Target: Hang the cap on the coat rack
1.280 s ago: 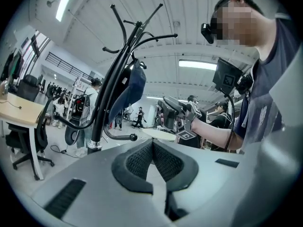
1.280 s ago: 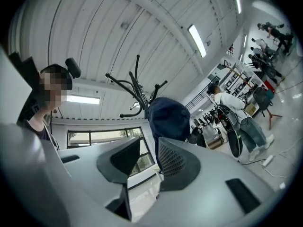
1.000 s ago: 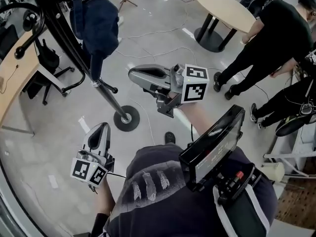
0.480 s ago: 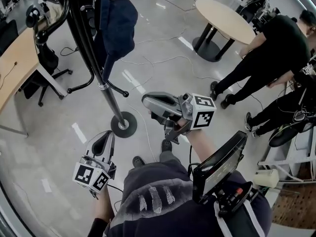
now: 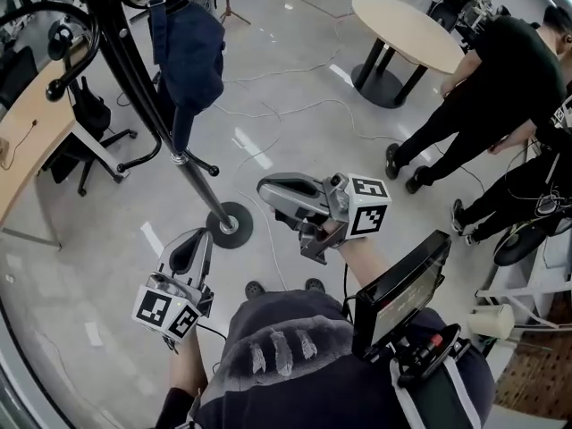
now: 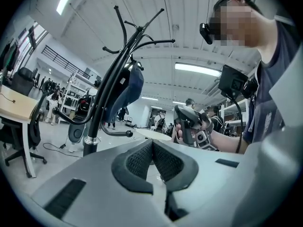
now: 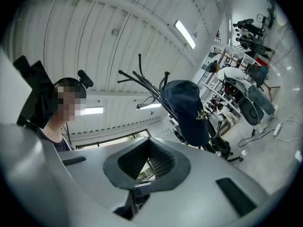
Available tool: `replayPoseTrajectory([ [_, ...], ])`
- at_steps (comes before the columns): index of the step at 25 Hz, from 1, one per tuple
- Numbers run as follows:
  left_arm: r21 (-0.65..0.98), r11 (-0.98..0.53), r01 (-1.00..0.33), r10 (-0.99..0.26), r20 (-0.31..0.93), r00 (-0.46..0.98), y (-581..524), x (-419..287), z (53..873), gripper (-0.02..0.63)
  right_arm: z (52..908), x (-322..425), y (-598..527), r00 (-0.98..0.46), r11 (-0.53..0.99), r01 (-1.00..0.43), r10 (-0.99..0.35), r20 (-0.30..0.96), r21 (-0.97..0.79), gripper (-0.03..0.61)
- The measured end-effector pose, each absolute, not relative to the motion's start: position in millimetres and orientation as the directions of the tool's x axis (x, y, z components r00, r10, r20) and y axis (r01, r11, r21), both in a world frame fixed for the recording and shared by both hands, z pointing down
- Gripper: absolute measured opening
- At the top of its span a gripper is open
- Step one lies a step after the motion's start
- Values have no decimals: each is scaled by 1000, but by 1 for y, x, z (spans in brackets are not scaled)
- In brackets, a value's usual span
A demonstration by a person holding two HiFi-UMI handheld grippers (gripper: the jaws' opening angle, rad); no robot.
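Cap: the navy cap (image 5: 189, 47) hangs from an upper hook of the coat rack (image 5: 143, 88), well ahead of both claws and touching neither.
Left claw (image 5: 198, 238): jaws pressed together, empty, pointing toward the rack's round base (image 5: 229, 220).
Right claw (image 5: 268, 189): jaws closed on nothing, just right of that base.
Bystander: a person in black (image 5: 500, 70) stands beyond the right claw.

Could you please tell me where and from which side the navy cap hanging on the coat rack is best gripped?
Probably its lower free end: the cap hangs high on the coat rack, its bottom edge dangling loose. Come from below, on the side away from the rack, and pinch that edge.
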State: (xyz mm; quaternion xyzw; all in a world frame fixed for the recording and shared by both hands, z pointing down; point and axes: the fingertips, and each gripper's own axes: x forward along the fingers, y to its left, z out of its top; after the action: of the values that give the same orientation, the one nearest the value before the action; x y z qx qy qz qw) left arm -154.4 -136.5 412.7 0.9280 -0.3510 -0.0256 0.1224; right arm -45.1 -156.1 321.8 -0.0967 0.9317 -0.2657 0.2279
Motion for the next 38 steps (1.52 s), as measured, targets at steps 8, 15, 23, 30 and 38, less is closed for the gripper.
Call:
replayPoseTrajectory([
  [8, 238, -720, -652, -663, 42, 748, -115, -69, 407, 6, 335, 32, -125, -881, 833, -14, -272, -387, -553, 5],
  [15, 247, -686, -685, -697, 48, 715, -102, -51, 421, 6, 352, 39, -117, -898, 816, 63, -205, -389, -575, 5],
  [23, 271, -615, -740, -743, 116, 659, -86, -47, 448, 6, 378, 36, -115, -911, 788, 137, -138, -389, -600, 5],
  [30, 249, -633, -733, -736, 103, 670, -54, -13, 432, 6, 373, 63, -80, -909, 782, 147, -135, -395, -605, 3],
  [38, 265, -631, -729, -733, 106, 672, 6, -72, 421, 7, 367, 22, -35, -903, 756, 105, -199, -380, -646, 5],
])
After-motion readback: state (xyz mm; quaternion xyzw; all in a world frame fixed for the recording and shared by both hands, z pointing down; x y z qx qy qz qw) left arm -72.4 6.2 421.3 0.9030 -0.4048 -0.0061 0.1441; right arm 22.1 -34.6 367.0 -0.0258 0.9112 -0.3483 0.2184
